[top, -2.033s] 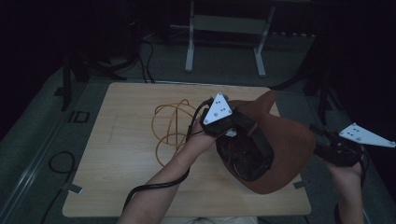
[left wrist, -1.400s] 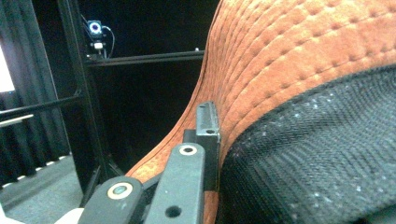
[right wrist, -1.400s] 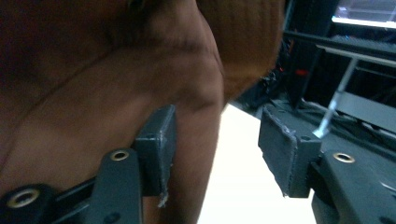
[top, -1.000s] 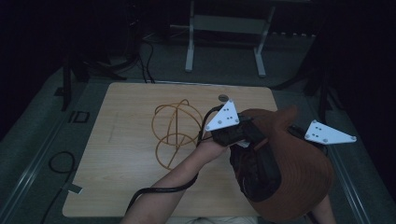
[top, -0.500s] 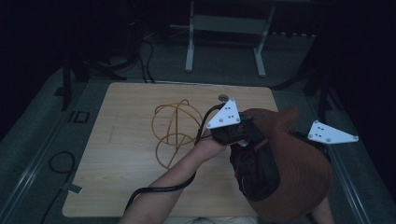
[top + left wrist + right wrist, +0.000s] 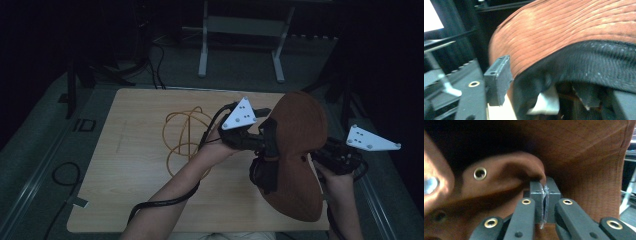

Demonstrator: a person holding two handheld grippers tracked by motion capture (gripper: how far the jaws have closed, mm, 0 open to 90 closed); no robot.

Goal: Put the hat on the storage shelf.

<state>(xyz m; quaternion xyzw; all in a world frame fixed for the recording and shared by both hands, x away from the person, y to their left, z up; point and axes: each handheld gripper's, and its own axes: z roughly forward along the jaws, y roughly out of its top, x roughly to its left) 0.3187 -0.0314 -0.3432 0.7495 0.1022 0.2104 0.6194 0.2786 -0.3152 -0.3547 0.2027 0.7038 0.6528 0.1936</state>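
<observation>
We see a rust-brown cap point(image 6: 299, 150) with black lining held above the counter point(image 6: 130, 165), right hand-held gripper point(image 6: 543, 195) pinching its fabric, an eyelet point(image 6: 480, 173) close up, left hand-held gripper point(image 6: 262, 145) at the sweatband, grip unclear, orange cord point(image 6: 182, 132) beside

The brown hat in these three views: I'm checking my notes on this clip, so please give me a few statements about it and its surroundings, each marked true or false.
1. The brown hat lies flat on the table. False: it is held up between the two grippers, above the table's right part.
2. The right gripper is shut on a fold of the hat's fabric. True.
3. An orange cord lies coiled on the wooden table. True.
4. The left gripper rests on the cord. False: it is at the hat's black inner band, apart from the cord.
5. The hat has a metal eyelet. True.
</observation>
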